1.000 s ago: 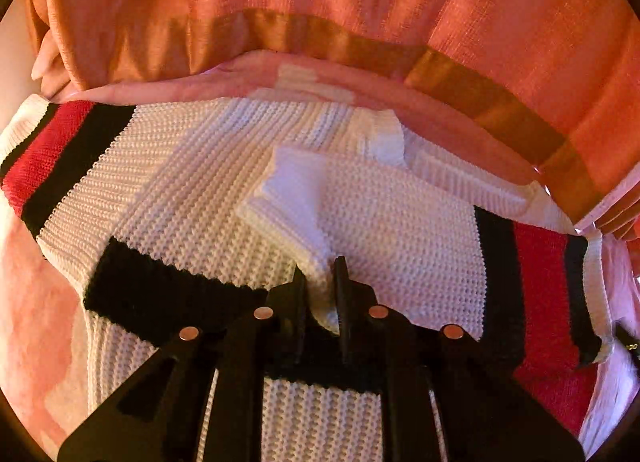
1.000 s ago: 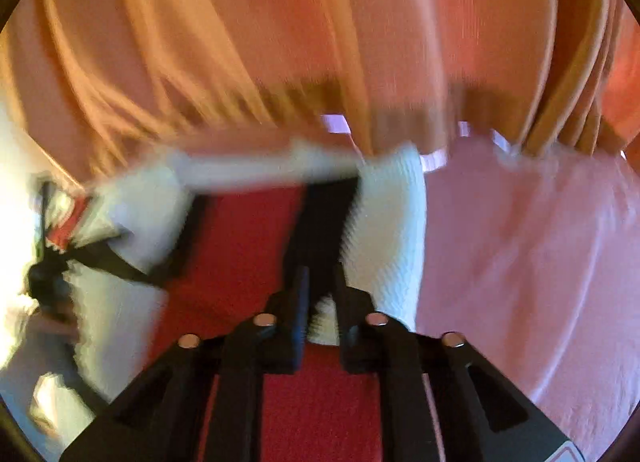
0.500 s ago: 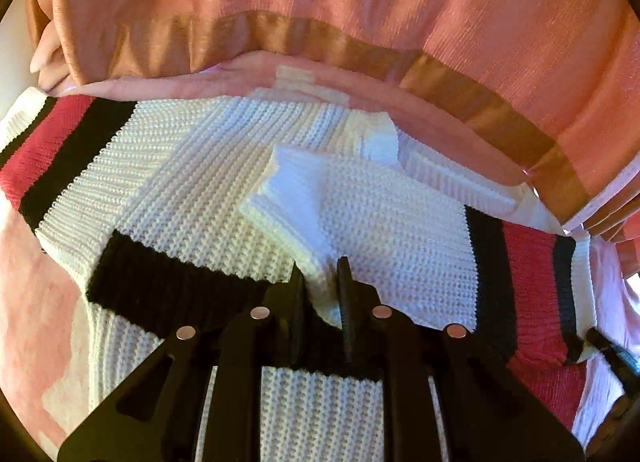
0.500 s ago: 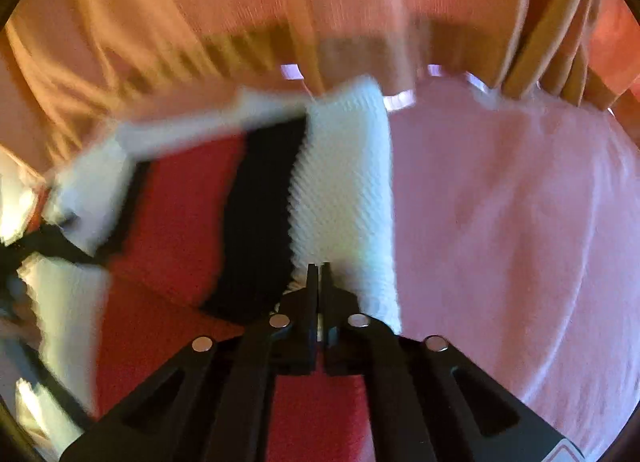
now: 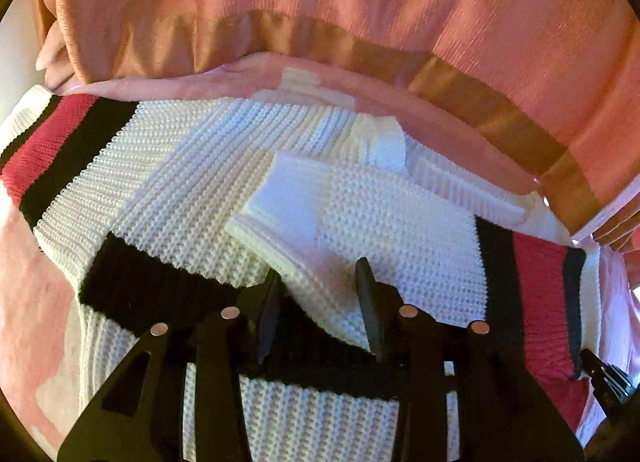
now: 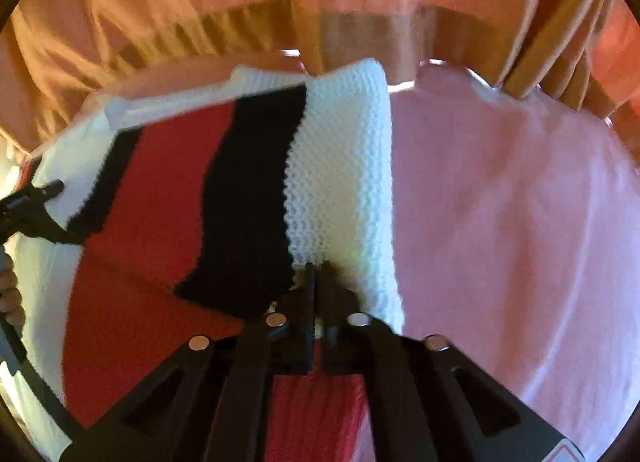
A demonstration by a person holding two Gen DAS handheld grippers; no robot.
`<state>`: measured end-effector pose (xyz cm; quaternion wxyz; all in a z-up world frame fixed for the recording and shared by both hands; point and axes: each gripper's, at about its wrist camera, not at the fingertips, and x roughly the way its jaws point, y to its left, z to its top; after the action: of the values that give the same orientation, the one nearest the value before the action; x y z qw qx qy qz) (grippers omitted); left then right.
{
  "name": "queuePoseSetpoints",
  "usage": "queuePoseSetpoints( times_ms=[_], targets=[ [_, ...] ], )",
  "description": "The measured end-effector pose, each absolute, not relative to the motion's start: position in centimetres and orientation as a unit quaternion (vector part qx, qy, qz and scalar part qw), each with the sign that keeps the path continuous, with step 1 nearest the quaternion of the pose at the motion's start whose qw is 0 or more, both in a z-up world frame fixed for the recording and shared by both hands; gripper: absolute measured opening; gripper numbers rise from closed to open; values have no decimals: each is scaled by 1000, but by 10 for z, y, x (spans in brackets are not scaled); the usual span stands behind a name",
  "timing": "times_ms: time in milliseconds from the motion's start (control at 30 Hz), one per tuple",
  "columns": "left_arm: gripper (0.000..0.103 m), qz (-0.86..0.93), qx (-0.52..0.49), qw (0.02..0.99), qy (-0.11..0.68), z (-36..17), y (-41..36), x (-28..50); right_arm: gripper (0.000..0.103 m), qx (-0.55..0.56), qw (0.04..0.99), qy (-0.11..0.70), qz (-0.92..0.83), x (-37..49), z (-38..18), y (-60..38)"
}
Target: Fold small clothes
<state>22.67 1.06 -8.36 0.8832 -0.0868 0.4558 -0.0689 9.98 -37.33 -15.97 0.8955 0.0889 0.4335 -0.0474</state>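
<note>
A small white knit sweater (image 5: 192, 166) with red and black stripes lies on a pink sheet. One sleeve (image 5: 360, 230) is folded across its body. My left gripper (image 5: 318, 282) is open, its fingers on either side of the sleeve cuff. My right gripper (image 6: 317, 267) is shut on the sweater's white side edge (image 6: 340, 182), next to a black and a red stripe, and lifts it off the sheet. The other gripper's tip shows at the left of the right wrist view (image 6: 32, 202).
An orange curtain (image 5: 360, 14) with a tan band hangs along the far edge of the pink sheet (image 6: 520, 242). The sheet spreads out to the right of the sweater. A hand (image 6: 10, 294) shows at the left edge of the right wrist view.
My left gripper has opened and let go of the sleeve cuff. My right gripper closed on the sweater's side edge and has drawn it leftward.
</note>
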Motion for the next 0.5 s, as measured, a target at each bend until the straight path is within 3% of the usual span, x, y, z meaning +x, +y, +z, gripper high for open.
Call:
queuePoseSetpoints(
  times_ms=[33,67,133,200,233,300,500],
  targets=[
    [35,-80,-99,883,451,-78,12,224,0,94,898,427,-53,97,-152,-373],
    [35,-89,-108,886,442,-70,14,222,9,95,904,414,-57,92,-144,-371],
    [41,-92,-113,899,413,-48,26,216,14,84,914,394,-51,84,-130,-361],
    [80,-64,-119,910,392,-32,50,216,20,77,919,383,-45,76,-126,-352],
    [85,-45,-133,915,378,-24,69,216,21,76,920,382,-39,73,-126,-348],
    [90,5,-166,920,356,-13,118,219,22,75,921,381,-30,69,-124,-343],
    [90,157,-224,889,367,-29,279,258,31,56,922,383,-18,63,-129,-315]
  ],
)
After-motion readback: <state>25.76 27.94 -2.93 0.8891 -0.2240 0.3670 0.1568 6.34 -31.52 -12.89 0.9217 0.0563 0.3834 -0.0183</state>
